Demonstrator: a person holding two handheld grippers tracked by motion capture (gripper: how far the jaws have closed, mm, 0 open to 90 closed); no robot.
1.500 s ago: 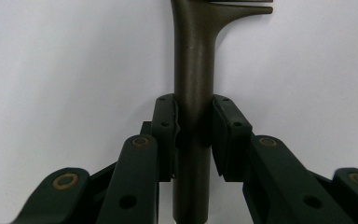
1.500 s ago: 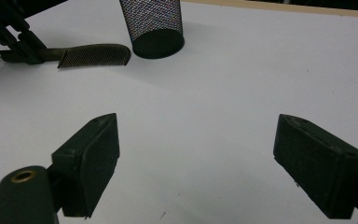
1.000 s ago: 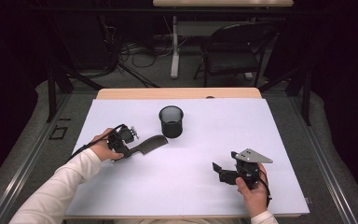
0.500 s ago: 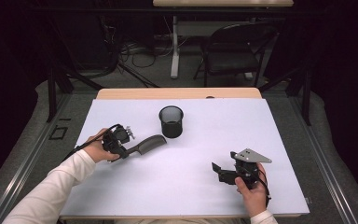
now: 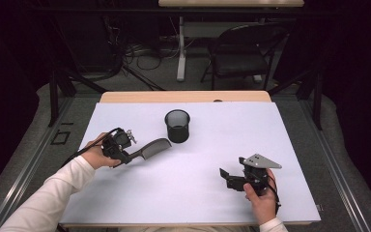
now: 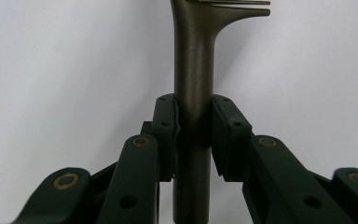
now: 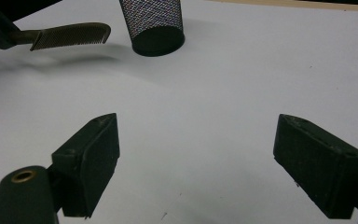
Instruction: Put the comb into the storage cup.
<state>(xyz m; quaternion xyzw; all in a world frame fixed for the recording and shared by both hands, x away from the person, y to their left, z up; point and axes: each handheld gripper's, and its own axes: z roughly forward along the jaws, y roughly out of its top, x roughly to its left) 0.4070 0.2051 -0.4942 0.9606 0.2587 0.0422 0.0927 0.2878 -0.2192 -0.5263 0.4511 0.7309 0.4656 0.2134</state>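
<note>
In the left gripper view, the top edge cuts off the dark olive plastic comb just where its teeth begin, and the lower end of its handle runs out of the bottom edge behind the jaws. The pads hide the stretch of handle that they press on. In the right gripper view, the top edge cuts off the rim of the black wire-mesh cup, and the comb's handle end vanishes into a dark, blurred shape at the left edge. In the high view, the comb's teeth are too small to tell apart, and the bottom edge cuts off the white-sleeved forearm.
</note>
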